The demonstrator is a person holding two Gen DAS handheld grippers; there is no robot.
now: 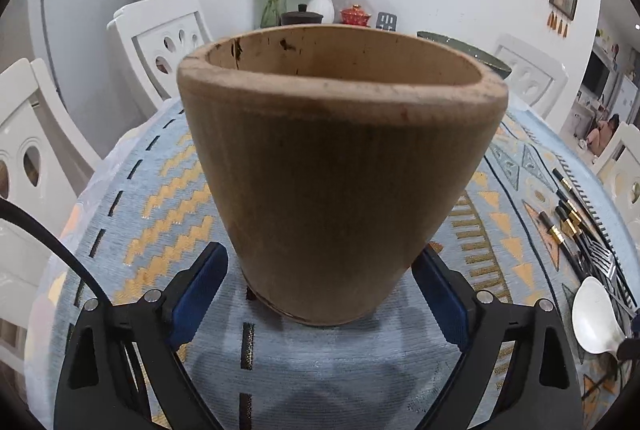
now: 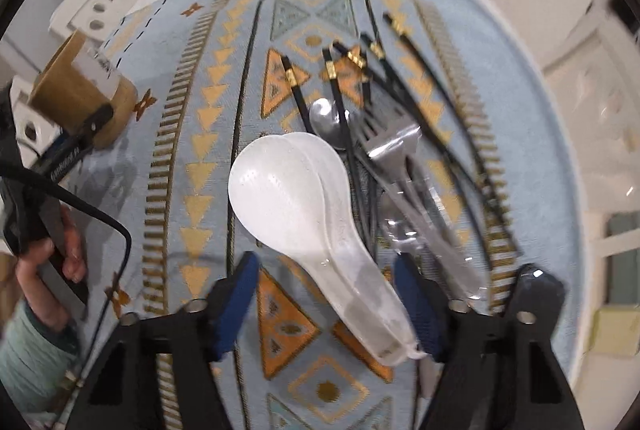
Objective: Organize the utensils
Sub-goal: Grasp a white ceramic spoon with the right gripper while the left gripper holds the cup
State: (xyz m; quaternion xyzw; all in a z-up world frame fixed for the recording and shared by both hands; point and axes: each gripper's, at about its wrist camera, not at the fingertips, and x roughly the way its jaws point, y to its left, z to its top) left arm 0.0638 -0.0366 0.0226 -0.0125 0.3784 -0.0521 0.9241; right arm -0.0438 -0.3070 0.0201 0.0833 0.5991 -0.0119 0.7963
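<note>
Bamboo holder stands empty between my left jaws, which flank its base, contact unclear. Right of it, white spoons, chopsticks and forks lie unsorted; right jaws gape around the spoons' handles.

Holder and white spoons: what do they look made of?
Holder: likely bamboo or wood; matte tan wall, thick rim, dark cracks inside. White spoons: probably glazed ceramic, maybe melamine; glossy highlights, slightly translucent handles.
</note>
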